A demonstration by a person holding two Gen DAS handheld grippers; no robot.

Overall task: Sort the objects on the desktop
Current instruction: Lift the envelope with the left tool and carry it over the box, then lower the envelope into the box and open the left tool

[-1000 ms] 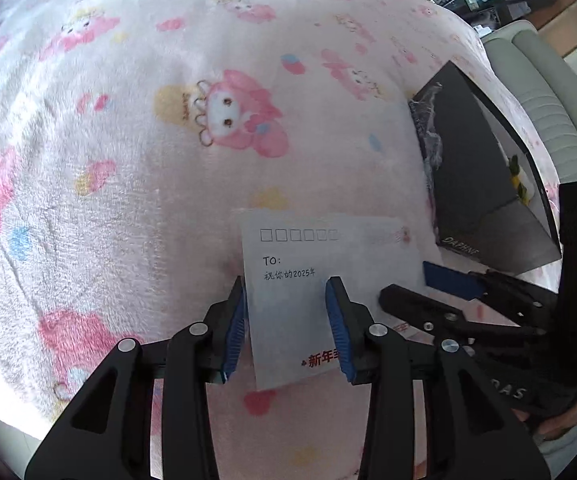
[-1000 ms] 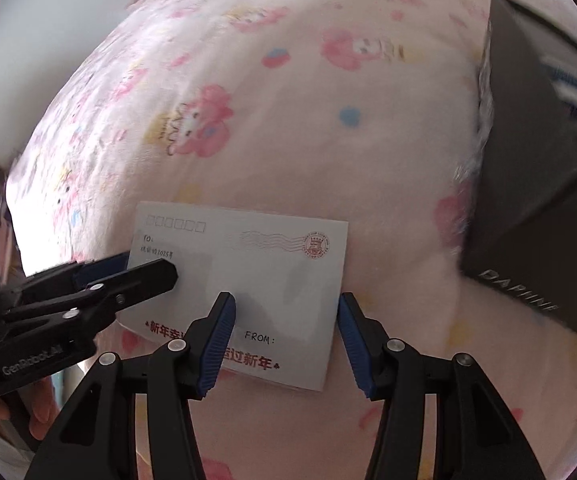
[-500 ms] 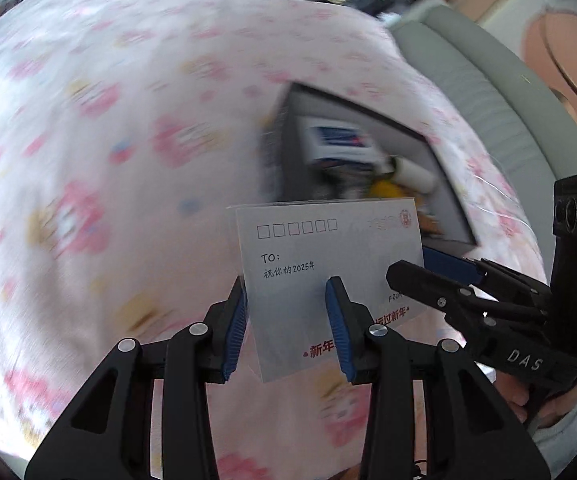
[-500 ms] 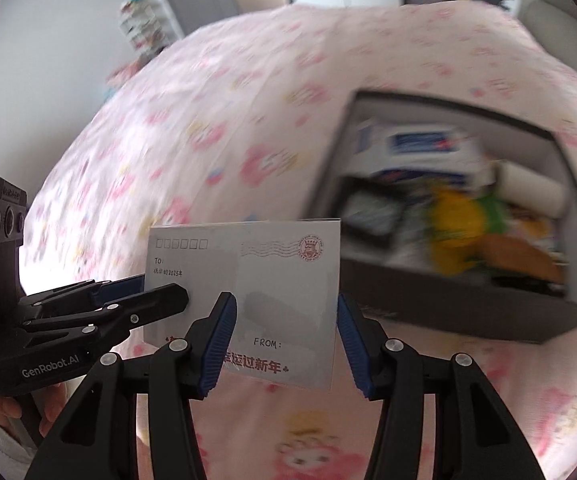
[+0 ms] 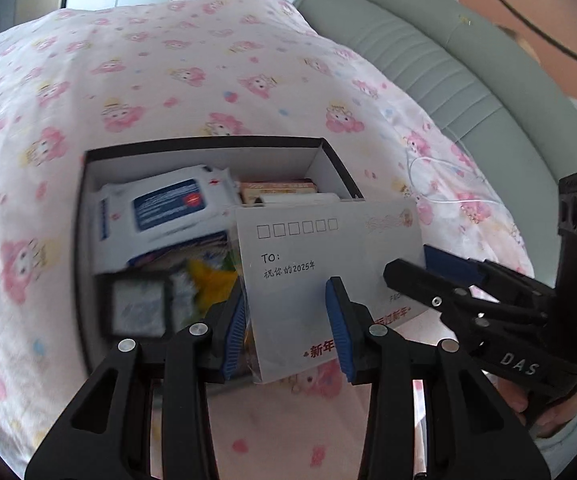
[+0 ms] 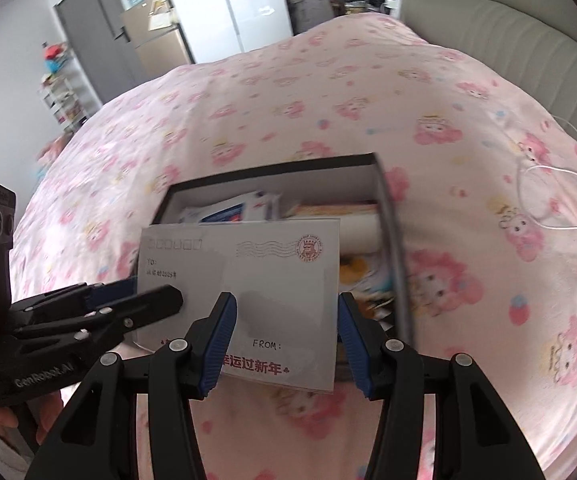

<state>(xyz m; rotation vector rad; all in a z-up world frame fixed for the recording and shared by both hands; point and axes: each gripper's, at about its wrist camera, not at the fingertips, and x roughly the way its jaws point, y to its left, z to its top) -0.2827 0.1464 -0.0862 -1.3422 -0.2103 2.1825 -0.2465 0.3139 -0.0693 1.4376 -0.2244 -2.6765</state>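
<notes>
A white envelope (image 5: pixel 308 248) with "TO:" and red print hangs in the air over the near right part of an open black box (image 5: pixel 208 144). My left gripper (image 5: pixel 286 292) grips its left part: the left pad sits at the envelope's left edge, the right pad in front of it. My right gripper (image 6: pixel 286 300) grips the right part of the envelope (image 6: pixel 272 280) the same way. Each gripper shows in the other's view, the right gripper (image 5: pixel 412 264) and the left gripper (image 6: pixel 156 292) with one finger before and one behind the paper. The box (image 6: pixel 272 172) holds a blue-labelled wipes pack (image 5: pixel 160 208) and several other items.
The box lies on a pink cartoon-print blanket (image 5: pixel 168 72). A grey-green sofa back (image 5: pixel 428 52) curves behind it, and a thin white cable (image 6: pixel 544 188) lies on the blanket to the right. A person (image 5: pixel 528 20) is at the upper right. Cabinets and shelves (image 6: pixel 88 52) stand far behind.
Both grippers have lifted the envelope off the blanket and carried it to the box. The box, earlier at the right edge seen from its side, now lies open below the envelope.
</notes>
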